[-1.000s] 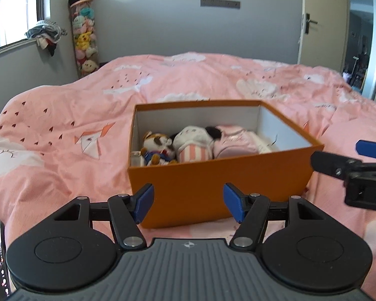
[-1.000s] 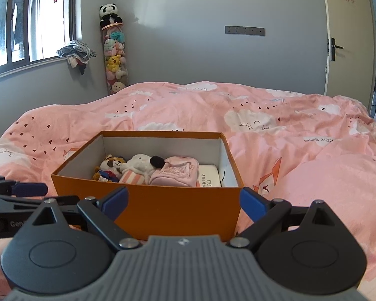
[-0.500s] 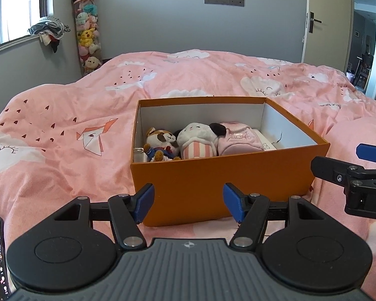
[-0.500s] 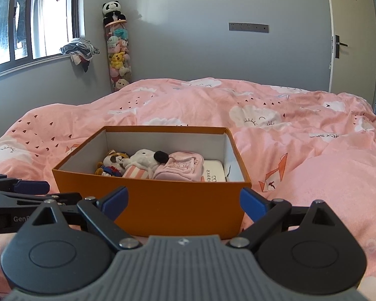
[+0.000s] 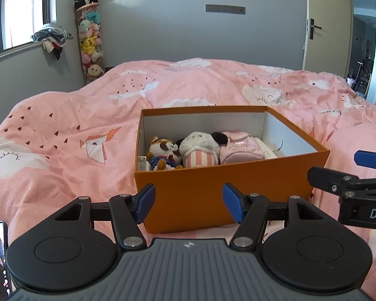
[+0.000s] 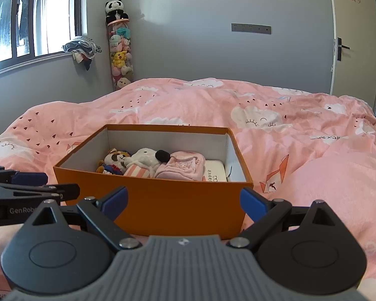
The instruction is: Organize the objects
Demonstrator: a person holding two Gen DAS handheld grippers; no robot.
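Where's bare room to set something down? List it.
Free: bedspread left of the box, the stretch behind it toward the wall, and right of it. Crowded: box floor, packed with plush toys and a pink pouch.

Orange box (image 5: 193,195) with white inside, pink cloud-patterned bedspread (image 5: 62,130), pink-and-white striped plush (image 5: 200,156), grey wall (image 6: 188,37)

One orange box (image 5: 200,200); inside, two plush toys (image 5: 163,150), one pink pouch (image 5: 240,148), one white case (image 6: 214,171).
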